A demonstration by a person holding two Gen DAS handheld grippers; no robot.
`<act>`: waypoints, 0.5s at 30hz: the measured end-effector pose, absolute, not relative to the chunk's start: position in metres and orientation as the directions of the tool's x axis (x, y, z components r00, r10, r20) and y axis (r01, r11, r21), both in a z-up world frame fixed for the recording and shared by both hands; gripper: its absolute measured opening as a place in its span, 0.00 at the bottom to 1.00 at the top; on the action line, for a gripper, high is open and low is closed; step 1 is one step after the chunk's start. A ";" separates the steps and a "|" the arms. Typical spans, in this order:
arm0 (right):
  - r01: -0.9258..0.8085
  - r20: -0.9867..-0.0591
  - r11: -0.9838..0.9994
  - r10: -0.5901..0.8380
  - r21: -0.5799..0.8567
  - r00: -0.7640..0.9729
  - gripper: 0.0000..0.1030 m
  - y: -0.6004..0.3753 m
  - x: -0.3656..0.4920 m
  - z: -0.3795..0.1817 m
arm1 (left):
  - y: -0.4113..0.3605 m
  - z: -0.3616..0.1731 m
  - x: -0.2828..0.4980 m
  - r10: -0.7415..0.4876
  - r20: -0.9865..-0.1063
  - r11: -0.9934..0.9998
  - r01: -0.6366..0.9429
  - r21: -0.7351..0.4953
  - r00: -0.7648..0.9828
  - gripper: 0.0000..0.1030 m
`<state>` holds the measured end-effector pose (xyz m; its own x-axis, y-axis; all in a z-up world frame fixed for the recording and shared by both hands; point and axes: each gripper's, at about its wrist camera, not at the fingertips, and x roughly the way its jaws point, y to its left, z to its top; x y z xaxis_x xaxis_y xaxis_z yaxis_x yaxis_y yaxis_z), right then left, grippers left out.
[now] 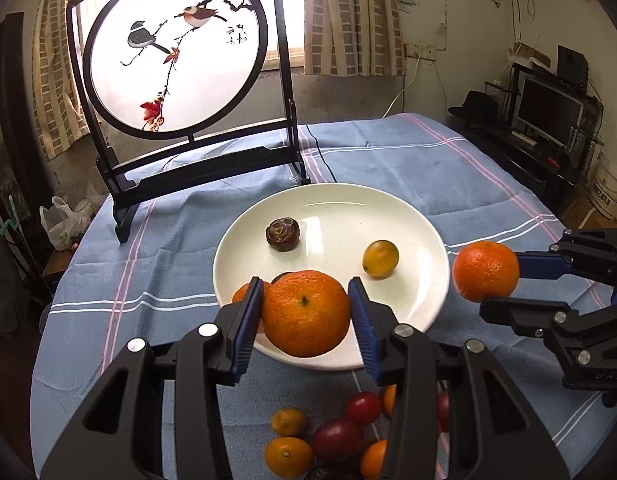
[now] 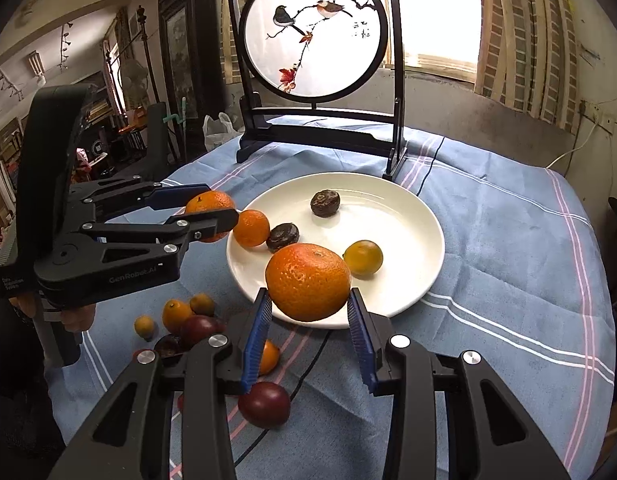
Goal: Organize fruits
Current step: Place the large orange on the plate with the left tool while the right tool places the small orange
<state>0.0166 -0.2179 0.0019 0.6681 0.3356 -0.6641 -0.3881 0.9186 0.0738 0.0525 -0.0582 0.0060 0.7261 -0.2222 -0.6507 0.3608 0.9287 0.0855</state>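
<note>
Both grippers carry fruit: left gripper (image 1: 306, 312) fingers clamp one orange (image 1: 306, 314), right gripper (image 2: 310, 308) fingers clamp another orange (image 2: 307, 282), above the plate (image 2: 408, 216).

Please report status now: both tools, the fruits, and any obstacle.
Left tool shut on orange; right tool shut on second orange. Both near white plate. Loose fruits remain on cloth. Path clear.

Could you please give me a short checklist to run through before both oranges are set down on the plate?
1. Left gripper shut on its orange: ok.
2. Right gripper shut on its orange: ok.
3. White plate has bare room: ok.
4. Both held oranges fully over the plate: cannot tell.
5. Small orange at the plate's rim sits steady: cannot tell.
6. Loose fruits on the cloth still to be moved: not ok.
</note>
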 end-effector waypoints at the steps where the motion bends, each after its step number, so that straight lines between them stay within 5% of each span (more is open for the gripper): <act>1: -0.380 -0.666 0.922 0.329 0.073 0.670 0.38 -0.218 0.023 0.001 | -0.059 0.005 0.058 -0.223 -0.652 0.929 0.361 0.084 0.724 0.41; 15: -0.285 -0.753 0.956 0.240 0.074 0.612 0.38 -0.206 0.139 -0.037 | -0.092 -0.036 0.104 -0.160 -0.728 0.904 0.395 0.162 0.667 0.42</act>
<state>0.1389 -0.2063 -0.0371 0.6120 0.2404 -0.7534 -0.2846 0.9558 0.0738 0.1040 -0.0922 -0.0355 0.6666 -0.1603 -0.7280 0.3948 0.9043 0.1623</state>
